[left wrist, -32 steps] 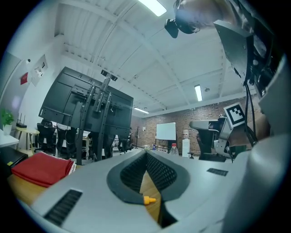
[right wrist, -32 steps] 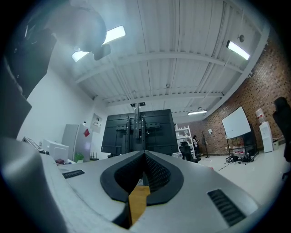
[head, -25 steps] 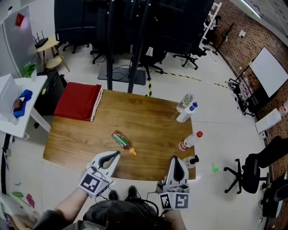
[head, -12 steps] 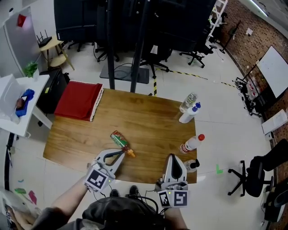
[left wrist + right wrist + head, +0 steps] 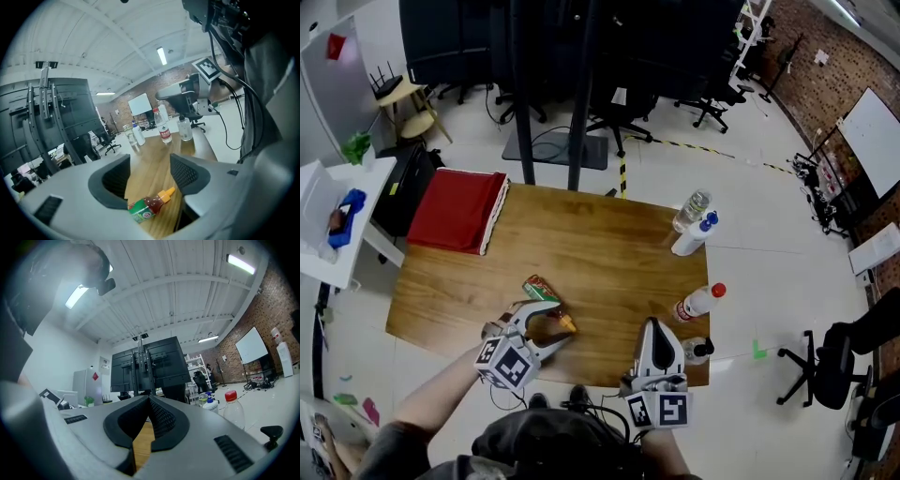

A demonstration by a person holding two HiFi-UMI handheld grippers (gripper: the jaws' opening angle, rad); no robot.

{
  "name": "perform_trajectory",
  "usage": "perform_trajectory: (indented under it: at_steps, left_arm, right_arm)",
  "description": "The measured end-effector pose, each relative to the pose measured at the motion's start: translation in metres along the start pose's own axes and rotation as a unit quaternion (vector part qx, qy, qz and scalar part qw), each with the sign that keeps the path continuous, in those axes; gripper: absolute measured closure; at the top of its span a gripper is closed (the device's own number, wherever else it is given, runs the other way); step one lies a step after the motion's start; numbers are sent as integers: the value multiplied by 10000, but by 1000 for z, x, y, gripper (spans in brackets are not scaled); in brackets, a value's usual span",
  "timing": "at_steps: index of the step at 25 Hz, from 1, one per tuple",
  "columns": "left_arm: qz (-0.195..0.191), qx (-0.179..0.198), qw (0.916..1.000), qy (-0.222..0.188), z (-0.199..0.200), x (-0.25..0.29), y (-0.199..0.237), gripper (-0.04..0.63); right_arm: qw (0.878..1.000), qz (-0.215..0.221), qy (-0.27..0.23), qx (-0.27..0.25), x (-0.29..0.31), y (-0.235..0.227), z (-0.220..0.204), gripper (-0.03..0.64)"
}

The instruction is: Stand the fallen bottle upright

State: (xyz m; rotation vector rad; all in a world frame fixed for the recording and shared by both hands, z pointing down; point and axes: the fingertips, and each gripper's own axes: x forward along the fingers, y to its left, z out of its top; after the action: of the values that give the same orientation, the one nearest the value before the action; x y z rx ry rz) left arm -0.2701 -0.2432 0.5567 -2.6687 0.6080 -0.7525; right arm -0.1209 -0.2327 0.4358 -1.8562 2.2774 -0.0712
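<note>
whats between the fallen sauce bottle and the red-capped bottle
Only bare wooden table: in the head view nothing lies between the fallen sauce bottle and the red-capped bottle.

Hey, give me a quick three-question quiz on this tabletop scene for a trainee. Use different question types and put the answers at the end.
1. True or false: the sauce bottle lies on its side on the table.
2. Which has the bottle between its jaws? A. the left hand-held gripper; B. the right one; C. neither.
3. What colour is the cloth at the table's far left corner?

Key:
1. True.
2. A. Its jaws have just been opening and stand apart on either side of the bottle, not pressing on it.
3. Red.
</note>
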Motion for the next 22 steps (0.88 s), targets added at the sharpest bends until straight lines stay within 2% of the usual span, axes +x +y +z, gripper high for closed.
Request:
perform_trajectory:
  at_steps: [4, 6, 8, 11, 15, 19, 22]
  left_arm:
    - [-418, 800, 9956, 247, -11, 21, -6, 261]
    - [-831, 1130, 9894, 385, -18, 30, -14, 247]
    - [-1311, 1276, 9817, 522, -25, 37, -24, 230]
    - [-1935, 1559, 9645, 888, -41, 46, -39, 215]
    - [-2470, 2051, 9369, 1379, -66, 58, -50, 207]
    - [-2777, 2581, 9100, 1676, -87, 73, -55, 207]
    - [-2940, 2805, 8963, 1774, -97, 81, -58, 207]
  right_arm:
    - [10000, -4, 31, 67, 7, -8, -4, 606]
    - [9999, -6, 62, 90, 12, -13, -7, 606]
    - [9999, 0, 78, 119, 16, -17, -10, 606]
    - [9998, -2, 90, 172, 22, -21, -14, 606]
    - [9996, 17, 131, 240, 27, -26, -20, 606]
    - [9995, -23, 154, 281, 31, -33, -25, 606]
    - [9993, -83, 169, 313, 33, -38, -28, 606]
